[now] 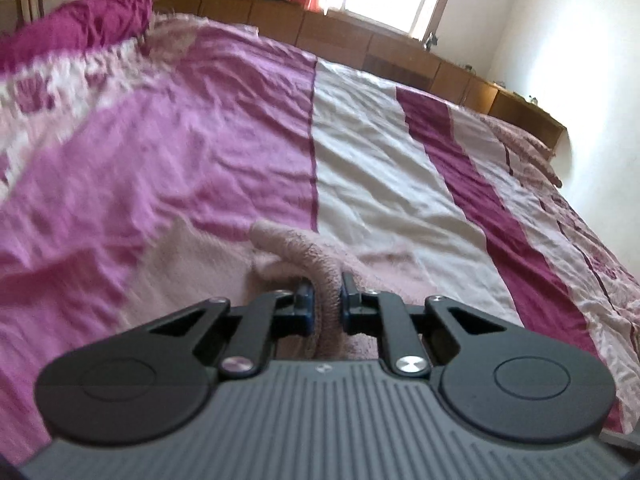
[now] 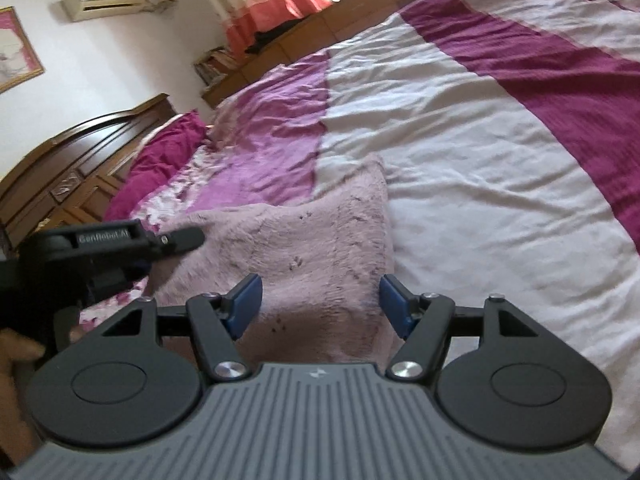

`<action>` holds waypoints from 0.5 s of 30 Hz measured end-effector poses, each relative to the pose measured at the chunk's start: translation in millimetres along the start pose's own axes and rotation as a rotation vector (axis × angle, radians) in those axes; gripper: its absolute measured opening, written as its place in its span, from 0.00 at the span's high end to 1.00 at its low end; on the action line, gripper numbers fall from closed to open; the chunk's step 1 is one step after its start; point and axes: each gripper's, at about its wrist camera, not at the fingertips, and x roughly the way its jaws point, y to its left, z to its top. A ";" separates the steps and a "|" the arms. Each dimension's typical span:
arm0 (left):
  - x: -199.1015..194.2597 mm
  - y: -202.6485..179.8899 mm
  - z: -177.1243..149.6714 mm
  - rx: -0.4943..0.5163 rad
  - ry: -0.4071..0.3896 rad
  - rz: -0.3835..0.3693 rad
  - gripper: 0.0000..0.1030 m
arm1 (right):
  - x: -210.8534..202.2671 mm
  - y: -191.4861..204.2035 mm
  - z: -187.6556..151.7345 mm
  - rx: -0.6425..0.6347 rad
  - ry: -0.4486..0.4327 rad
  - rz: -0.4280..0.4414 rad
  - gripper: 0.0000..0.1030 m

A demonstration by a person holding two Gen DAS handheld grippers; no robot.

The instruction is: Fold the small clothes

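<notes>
Pink fleece garment [image 2: 304,240] lies on the striped bedspread [image 2: 500,152], near the bed's front edge. Your left gripper [image 1: 328,300] has its jaws clenched on a bunched fold of it, lifting that edge. Right gripper [image 2: 320,300] hovers over the near hem, jaws released, nothing between them. Looks like the first fold, I think; blur hides the garment's outline. Next: pinch the matching edge on the right, carry both across. Plush, limp fabric, will sag.
</notes>
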 end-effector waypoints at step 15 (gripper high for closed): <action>6.0 111.4 -12.2 -0.077 0.140 0.176 0.81 | 11.2 25.4 -15.0 -0.081 0.069 0.037 0.30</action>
